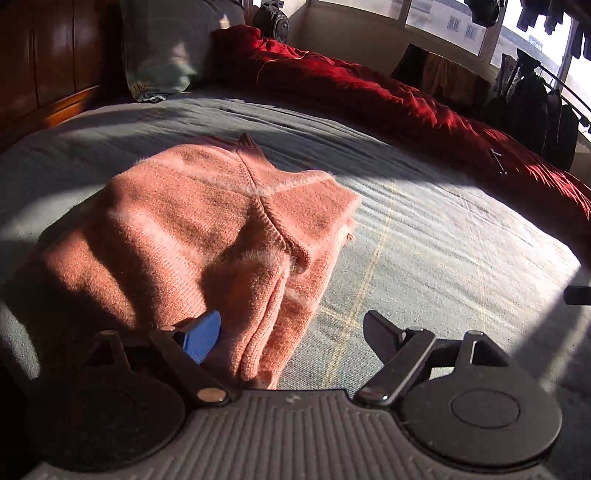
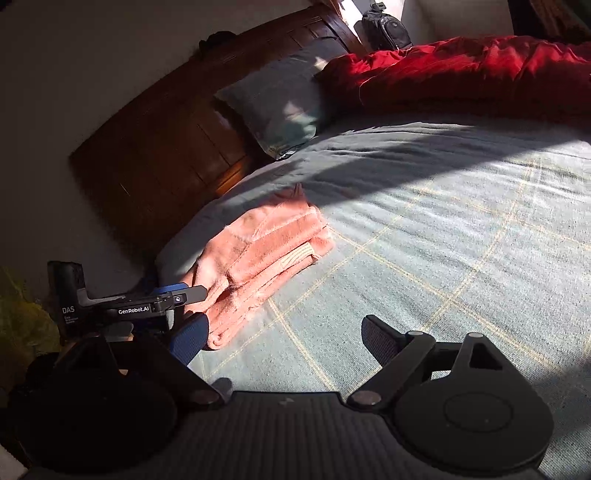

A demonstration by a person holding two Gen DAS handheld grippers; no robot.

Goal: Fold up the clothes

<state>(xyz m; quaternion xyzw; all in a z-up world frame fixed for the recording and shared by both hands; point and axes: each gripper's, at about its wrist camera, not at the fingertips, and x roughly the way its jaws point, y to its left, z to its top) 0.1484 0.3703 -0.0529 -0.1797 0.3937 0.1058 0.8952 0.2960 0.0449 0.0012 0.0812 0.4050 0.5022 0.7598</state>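
Note:
A salmon-pink knit sweater [image 1: 207, 221] lies folded into a thick bundle on the grey-green checked bed cover [image 1: 424, 240]. My left gripper [image 1: 291, 328] is open at the bundle's near edge. Its blue left pad [image 1: 201, 334] touches the knit, and a fold of sweater lies between the fingers. In the right wrist view the sweater [image 2: 266, 243] sits left of centre, with the left gripper's body [image 2: 147, 299] at its near end. My right gripper [image 2: 284, 339] is open over bare cover just right of the sweater, holding nothing.
A crumpled red duvet [image 1: 369, 88] runs along the far side of the bed. A grey pillow [image 2: 280, 96] leans on the dark wooden headboard [image 2: 166, 147], with a black backpack [image 2: 384, 29] behind. Clothes hang on a rack [image 1: 535, 103] by the window.

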